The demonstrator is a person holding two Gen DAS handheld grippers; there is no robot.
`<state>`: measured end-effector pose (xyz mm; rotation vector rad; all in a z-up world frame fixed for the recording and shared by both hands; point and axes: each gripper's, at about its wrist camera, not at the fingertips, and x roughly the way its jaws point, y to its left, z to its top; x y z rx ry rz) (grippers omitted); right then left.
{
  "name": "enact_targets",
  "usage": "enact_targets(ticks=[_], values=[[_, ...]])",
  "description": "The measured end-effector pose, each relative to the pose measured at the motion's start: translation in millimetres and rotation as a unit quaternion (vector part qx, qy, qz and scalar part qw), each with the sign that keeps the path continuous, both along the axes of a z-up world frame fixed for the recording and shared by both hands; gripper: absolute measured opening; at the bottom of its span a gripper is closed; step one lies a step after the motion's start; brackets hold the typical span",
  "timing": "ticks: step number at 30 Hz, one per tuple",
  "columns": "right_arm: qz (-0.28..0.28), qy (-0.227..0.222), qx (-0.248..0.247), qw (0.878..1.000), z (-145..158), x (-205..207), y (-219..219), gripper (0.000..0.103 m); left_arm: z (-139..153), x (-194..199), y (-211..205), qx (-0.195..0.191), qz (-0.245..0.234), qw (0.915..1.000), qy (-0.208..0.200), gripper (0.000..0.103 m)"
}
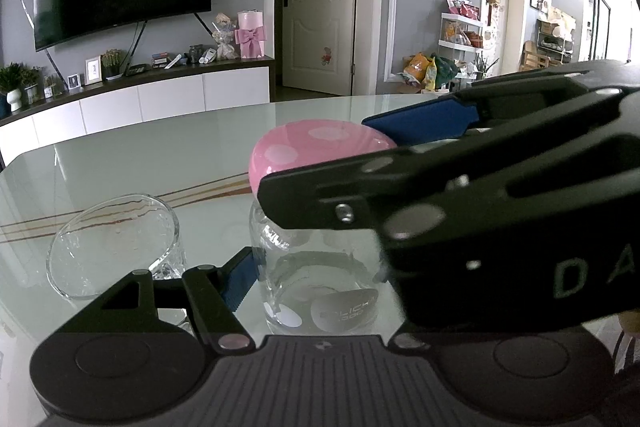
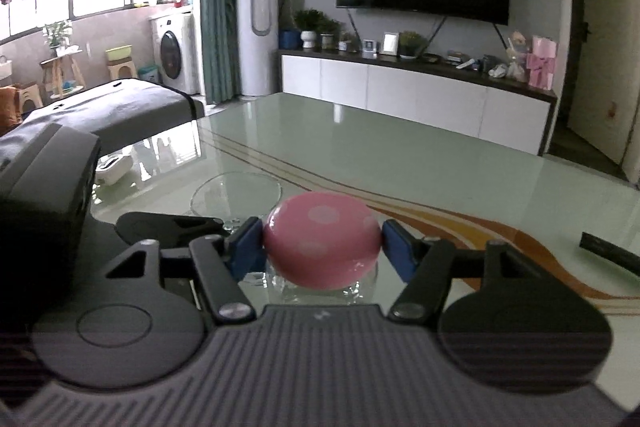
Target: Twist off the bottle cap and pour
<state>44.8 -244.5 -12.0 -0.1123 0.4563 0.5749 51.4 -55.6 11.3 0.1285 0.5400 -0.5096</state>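
Plainly, both tools are set up for the twist. The left gripper [image 1: 316,275] is clenched low on the clear glass bottle [image 1: 316,267], its blue pad [image 1: 240,277] pressed to the bottle's left wall; the other pad is hidden behind the right gripper's black body, which crosses in front. I judge this grip is there to keep the bottle from turning on the glass table [image 1: 160,155].

Above it, the right gripper [image 2: 322,245] is closed on the pink spotted cap [image 2: 320,245], one blue pad touching each side, so the cap can be turned while the body stays put. The cap still sits on the bottle's neck, so the unscrewing looks not yet done.

Just left of the bottle, near the table's front edge, stands an empty glass cup [image 1: 116,243], apart from it but close, likely waiting to receive the pour.

Counting: one bottle, one cap, one cup, two grippers. A dark object [image 2: 612,253] lies at the far right; I cannot tell what it is.
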Motion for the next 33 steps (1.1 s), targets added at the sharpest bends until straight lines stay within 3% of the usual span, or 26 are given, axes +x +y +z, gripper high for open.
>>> enact_targets(ticks=[17,33], values=[[0.149,0.017,0.009,0.989,13.3,30.9,-30.2,0.066,-1.3,-0.1,-1.9,0.0,-0.001,1.0,0.0,0.074],[0.214,0.02,-0.013,0.977,25.6,39.2,-33.9,0.066,-1.0,4.8,5.3,0.0,0.0,1.0,0.0,0.074]])
